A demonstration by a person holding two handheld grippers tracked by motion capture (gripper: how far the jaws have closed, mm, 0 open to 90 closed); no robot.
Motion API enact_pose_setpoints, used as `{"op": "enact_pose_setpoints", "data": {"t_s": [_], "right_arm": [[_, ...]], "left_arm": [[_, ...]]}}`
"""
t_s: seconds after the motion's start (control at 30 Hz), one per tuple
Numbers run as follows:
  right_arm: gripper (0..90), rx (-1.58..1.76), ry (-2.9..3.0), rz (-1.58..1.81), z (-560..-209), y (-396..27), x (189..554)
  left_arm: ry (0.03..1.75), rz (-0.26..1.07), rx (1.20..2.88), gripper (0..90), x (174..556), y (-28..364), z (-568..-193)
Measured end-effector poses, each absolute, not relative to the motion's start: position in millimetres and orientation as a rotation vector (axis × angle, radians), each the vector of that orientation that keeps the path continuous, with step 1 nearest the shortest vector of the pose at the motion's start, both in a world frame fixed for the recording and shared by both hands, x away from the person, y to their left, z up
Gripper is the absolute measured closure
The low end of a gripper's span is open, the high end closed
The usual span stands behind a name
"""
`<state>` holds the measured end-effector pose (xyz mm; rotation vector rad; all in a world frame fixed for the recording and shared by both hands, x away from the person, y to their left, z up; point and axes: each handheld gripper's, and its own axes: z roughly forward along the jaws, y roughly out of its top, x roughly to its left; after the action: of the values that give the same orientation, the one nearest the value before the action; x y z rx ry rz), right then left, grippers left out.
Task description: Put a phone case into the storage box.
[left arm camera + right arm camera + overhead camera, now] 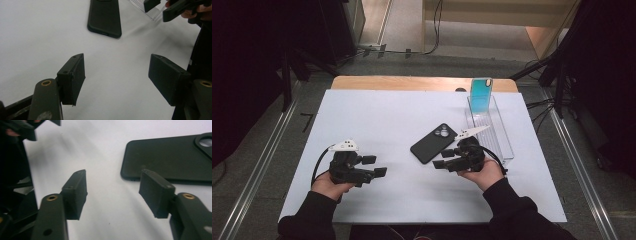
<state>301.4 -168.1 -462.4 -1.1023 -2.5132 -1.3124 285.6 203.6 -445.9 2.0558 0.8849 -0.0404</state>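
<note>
1. High view: a white table [377, 115] carries a black phone [433, 143], lying flat with its camera side up, near the middle right. A clear tray [501, 131] lies just right of the phone, and a blue phone case [480, 95] stands upright at the tray's far end. The left gripper [374, 166] is held over the table's near left, jaws apart and holding nothing. The right gripper [442, 158] sits just beside the phone's near end, jaws apart and holding nothing.
2. Left gripper view: the left gripper [116, 78] has its jaws wide apart above bare table. The phone [105, 17] lies ahead, well apart from them. The right gripper [160, 8] is at upper right, by the tray [150, 13].
3. Right gripper view: the right gripper [112, 187] has its jaws apart. The phone [170, 157] lies close beyond the right-hand jaw; contact cannot be told.
</note>
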Motion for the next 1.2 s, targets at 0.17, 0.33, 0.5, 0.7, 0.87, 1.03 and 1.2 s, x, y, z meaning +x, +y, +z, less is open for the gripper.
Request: {"op": "enact_pose_setpoints", "data": {"t_s": [0.17, 0.33, 0.5, 0.7, 0.87, 1.03, 1.2], "right_arm": [[28.6, -1.079, -2.488, -1.347, -456.2, -184.5, 293.5], [27.2, -1.023, -2.522, -1.369, -452.5, -201.7, 282.3], [27.2, -1.051, -2.513, -1.368, -454.6, -218.0, 272.7], [27.1, -1.072, -2.519, -1.372, -459.4, -237.2, 260.8], [27.1, -1.095, -2.525, -1.385, -462.2, -251.6, 253.4], [26.7, -1.115, -2.530, -1.375, -466.5, -259.3, 250.2], [26.4, -1.122, -2.530, -1.373, -466.7, -261.5, 249.9]], "left_arm": [[0.874, -0.044, 2.057, 30.1, 284.8, 202.3, -446.1], [0.860, -0.043, 2.063, 30.1, 284.0, 200.8, -446.3], [0.845, -0.036, 2.049, 30.1, 282.6, 200.6, -446.2], [0.853, -0.033, 2.052, 29.1, 282.0, 200.2, -448.3], [0.864, -0.032, 2.054, 27.5, 282.0, 197.4, -449.4], [0.848, -0.034, 2.050, 27.5, 284.5, 191.5, -445.0], [0.824, -0.016, 2.083, 20.1, 293.4, 178.3, -439.7]]}}
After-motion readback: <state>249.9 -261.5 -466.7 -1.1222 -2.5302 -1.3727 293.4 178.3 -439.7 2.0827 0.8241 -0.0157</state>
